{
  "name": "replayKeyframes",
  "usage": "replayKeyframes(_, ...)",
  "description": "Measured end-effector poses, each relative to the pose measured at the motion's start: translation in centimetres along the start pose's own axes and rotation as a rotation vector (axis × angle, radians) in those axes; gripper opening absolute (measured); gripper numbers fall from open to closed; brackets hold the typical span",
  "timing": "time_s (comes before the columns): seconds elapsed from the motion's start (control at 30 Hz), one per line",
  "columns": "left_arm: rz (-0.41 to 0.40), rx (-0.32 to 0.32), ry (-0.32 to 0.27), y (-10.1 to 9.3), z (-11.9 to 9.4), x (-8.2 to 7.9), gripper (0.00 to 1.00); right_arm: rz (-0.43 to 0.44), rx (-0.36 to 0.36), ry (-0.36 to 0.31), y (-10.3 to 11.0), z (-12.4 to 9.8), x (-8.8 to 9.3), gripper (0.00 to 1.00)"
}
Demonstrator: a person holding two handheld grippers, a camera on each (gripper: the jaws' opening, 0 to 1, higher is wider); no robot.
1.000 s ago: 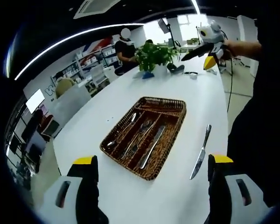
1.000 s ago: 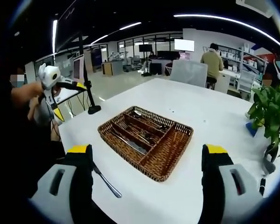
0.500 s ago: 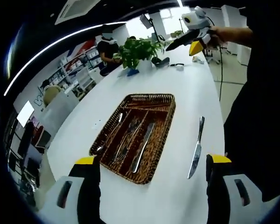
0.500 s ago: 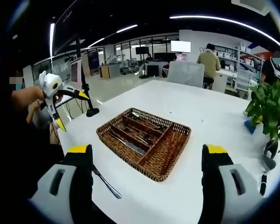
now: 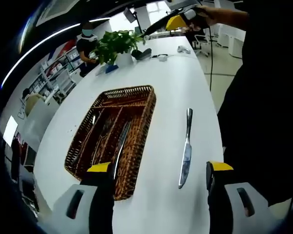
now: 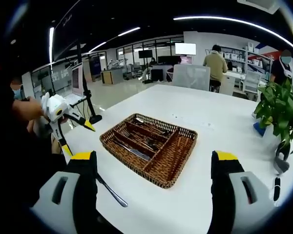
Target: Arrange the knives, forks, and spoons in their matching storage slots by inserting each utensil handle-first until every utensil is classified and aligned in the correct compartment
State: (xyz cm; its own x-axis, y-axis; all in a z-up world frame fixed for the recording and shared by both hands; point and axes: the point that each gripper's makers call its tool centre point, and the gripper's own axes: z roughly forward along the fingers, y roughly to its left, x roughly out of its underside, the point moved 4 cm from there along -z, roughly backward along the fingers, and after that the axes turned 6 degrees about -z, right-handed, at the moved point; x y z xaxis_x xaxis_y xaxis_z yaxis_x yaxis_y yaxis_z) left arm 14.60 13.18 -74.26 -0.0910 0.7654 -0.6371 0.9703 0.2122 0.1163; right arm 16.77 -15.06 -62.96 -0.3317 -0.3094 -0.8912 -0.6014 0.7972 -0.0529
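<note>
knife between left tongs (spread)

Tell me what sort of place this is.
Probably an open-plan office: a long white table bearing a wicker cutlery tray and a potted plant, with shelves, a wall screen and a person at a desk behind.

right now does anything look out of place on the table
One knife lies loose on the white table, beside the wicker tray and apart from it, while other cutlery already sits in the tray's slots. Both grippers are open and empty.
</note>
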Motion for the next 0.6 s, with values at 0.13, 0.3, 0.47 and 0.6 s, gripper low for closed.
replayKeyframes(0.13,0.055,0.025,0.022,-0.7,2.4,0.8,0.67,0.001,-0.001,-0.001,0.0,-0.1,-0.2,1.00)
replayKeyframes(0.3,0.091,0.075,0.072,-1.5,4.3,1.8,0.62,0.003,0.003,-0.003,-0.2,-0.3,-0.1,1.00)
replayKeyframes(0.47,0.118,0.114,0.126,-2.5,6.3,3.3,0.53,0.019,0.011,-0.012,-0.3,-0.4,0.0,1.00)
replayKeyframes(0.6,0.111,0.158,0.141,-3.2,6.9,4.0,0.40,0.022,0.008,0.000,-0.2,-0.5,0.5,1.00)
